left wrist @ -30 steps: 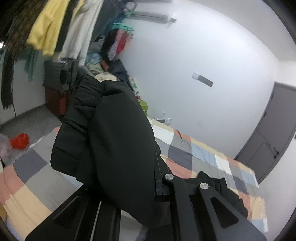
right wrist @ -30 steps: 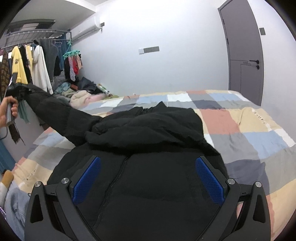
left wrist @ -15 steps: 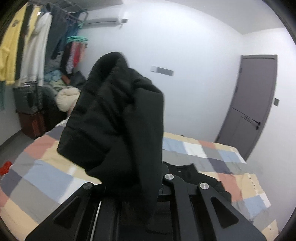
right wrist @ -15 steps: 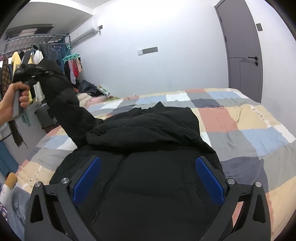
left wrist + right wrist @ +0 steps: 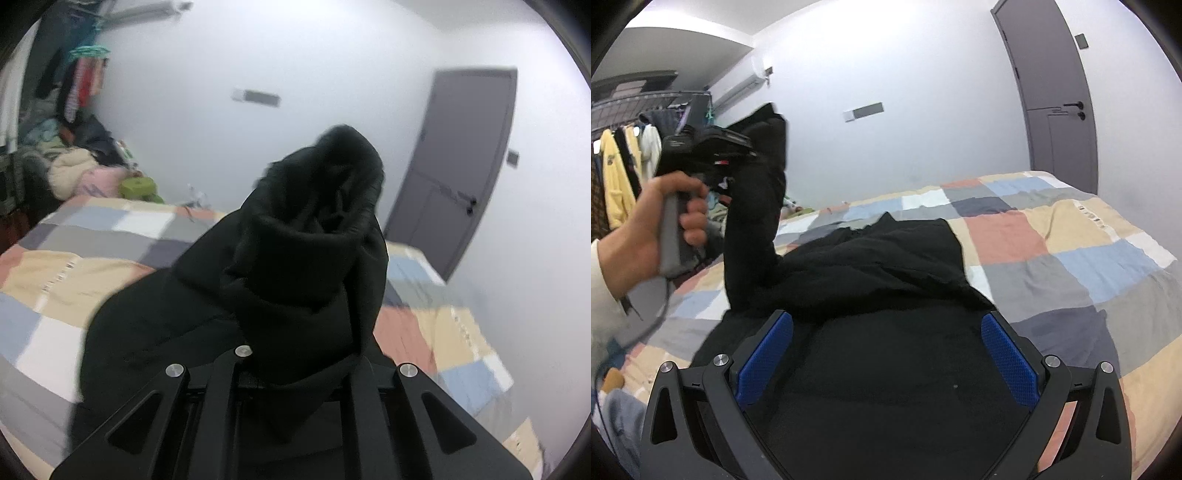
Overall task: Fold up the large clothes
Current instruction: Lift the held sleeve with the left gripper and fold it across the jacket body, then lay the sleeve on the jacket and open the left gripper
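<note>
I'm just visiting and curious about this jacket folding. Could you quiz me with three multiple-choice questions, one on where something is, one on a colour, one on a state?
1. Where does the black jacket body lie?
A. on the patchwork bed
B. on the floor
C. on the clothes rack

2. What colour are the right gripper pads?
A. red
B. blue
C. white

3. How is the left gripper?
A. wide open, empty
B. lying on the bed
C. shut on the sleeve

Answers: 1 A, the jacket spreads over the quilt; 2 B, both pads show blue; 3 C, the raised sleeve hangs from it.
</note>
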The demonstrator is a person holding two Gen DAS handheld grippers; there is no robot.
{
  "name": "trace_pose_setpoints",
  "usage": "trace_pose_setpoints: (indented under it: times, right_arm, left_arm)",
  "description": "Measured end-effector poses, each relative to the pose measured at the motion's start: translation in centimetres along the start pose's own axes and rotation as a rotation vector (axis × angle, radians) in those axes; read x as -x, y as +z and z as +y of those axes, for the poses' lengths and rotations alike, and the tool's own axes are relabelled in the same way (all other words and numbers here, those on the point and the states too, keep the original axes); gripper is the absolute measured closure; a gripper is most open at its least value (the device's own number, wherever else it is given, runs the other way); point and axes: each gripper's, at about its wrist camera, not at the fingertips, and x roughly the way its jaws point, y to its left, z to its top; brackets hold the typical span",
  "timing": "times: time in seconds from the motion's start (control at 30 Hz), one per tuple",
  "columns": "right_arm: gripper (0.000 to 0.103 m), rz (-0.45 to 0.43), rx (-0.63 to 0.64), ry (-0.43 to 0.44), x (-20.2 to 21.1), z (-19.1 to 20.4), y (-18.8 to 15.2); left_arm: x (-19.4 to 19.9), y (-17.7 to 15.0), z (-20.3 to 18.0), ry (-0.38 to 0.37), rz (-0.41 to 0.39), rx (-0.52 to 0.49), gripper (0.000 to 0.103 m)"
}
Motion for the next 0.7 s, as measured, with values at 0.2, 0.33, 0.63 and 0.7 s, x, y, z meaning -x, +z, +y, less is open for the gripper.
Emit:
trace_pose_setpoints:
  times: [0.2, 0.33, 0.63, 0.7]
  right_arm:
    - [0.0, -0.011, -0.035, -0.025, -0.9, -2.1, 0.4]
    - [0.0, -0.011, -0.057, -0.026, -1.5, -3.1, 0.3]
    - [0.0, 0.009, -0.098, -0.025, -3.8, -4.7, -0.2]
    - [0.0, 0.018, -0.106, -0.026, -4.4, -5.0, -0.3]
  left_arm:
    - [-8.0, -6.4, -5.6, -0.045, 0.133, -0.088, 0.094]
    - [-12.6, -10.3, -8.1, -0.024, 0.196, -0.156, 0.094]
    - [-17.9, -14.2, -6.1, -0.017, 0.248, -0.158, 0.093]
    - [-18.2, -14.6, -6.3, -0.015, 0.253, -0.162, 0.092]
